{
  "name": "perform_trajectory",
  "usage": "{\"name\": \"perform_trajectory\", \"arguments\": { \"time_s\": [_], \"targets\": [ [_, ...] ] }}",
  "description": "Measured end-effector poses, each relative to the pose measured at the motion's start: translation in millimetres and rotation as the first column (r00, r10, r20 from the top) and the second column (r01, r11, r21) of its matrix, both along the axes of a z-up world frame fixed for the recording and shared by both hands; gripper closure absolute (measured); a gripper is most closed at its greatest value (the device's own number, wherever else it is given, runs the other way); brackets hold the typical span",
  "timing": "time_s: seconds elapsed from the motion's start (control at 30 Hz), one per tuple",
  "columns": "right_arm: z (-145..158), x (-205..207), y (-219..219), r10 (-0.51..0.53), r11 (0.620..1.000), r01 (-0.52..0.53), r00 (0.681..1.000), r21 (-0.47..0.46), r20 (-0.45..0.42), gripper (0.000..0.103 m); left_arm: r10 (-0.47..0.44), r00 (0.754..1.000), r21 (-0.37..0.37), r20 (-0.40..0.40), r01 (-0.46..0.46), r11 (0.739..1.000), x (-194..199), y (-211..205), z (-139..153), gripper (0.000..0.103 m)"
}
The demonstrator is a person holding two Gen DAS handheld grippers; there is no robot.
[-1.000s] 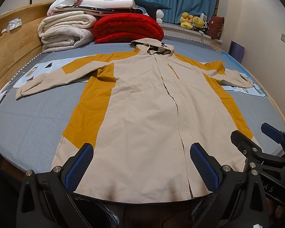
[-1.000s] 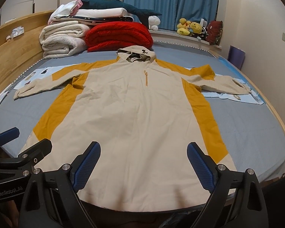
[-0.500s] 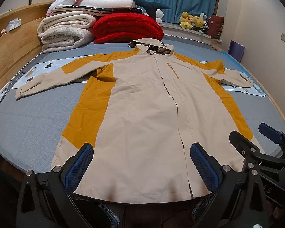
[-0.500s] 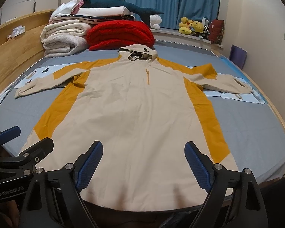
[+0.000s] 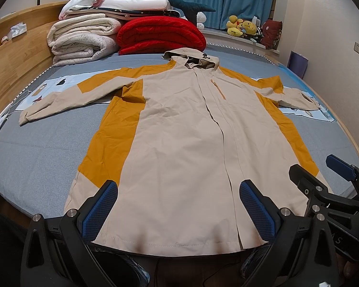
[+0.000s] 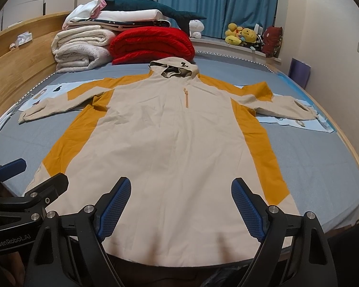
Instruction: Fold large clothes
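A long beige hooded coat [image 5: 179,143] with mustard side panels lies flat, front up, on the grey-blue bed, sleeves spread out to both sides; it also shows in the right wrist view [image 6: 174,143]. Its hem hangs at the near bed edge. My left gripper [image 5: 178,205] is open and empty, hovering over the hem left of the front placket. My right gripper [image 6: 180,205] is open and empty over the hem's middle. Each gripper shows at the edge of the other's view: the right one [image 5: 332,186], the left one [image 6: 24,186].
Folded white blankets [image 5: 83,38] and a red quilt [image 5: 160,34] are stacked at the head of the bed [image 5: 36,157]. A wooden headboard [image 5: 14,55] runs along the left. Plush toys [image 5: 244,27] sit on the window ledge. Light-blue printed sheets [image 6: 296,122] lie under the sleeves.
Both grippers have shifted only slightly; the right view has edged a little closer to the coat. The coat has not moved and both jaws stay open.
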State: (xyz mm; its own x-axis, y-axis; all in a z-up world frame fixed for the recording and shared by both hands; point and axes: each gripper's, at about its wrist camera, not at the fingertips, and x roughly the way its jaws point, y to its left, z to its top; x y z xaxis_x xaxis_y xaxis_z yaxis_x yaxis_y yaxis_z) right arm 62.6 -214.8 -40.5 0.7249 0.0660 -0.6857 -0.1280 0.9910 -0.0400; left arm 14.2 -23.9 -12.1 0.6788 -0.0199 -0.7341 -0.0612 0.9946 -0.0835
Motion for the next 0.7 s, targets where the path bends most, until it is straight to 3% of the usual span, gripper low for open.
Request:
{"name": "perform_trajectory", "arguments": {
  "time_s": [0.3, 0.7],
  "targets": [
    [1, 0, -1, -0.005, 1.000, 0.005, 1.000, 0.001, 0.007, 0.017, 0.006, 1.000, 0.000, 0.029, -0.006, 1.000, 1, -1, 5, 0.002],
    [27, 13, -5, 0.007, 0.999, -0.008, 1.000, 0.044, 0.030, 0.019, 0.024, 0.994, -0.012, 0.111, -0.022, 1.000, 12, 7, 28, 0.006]
  ]
}}
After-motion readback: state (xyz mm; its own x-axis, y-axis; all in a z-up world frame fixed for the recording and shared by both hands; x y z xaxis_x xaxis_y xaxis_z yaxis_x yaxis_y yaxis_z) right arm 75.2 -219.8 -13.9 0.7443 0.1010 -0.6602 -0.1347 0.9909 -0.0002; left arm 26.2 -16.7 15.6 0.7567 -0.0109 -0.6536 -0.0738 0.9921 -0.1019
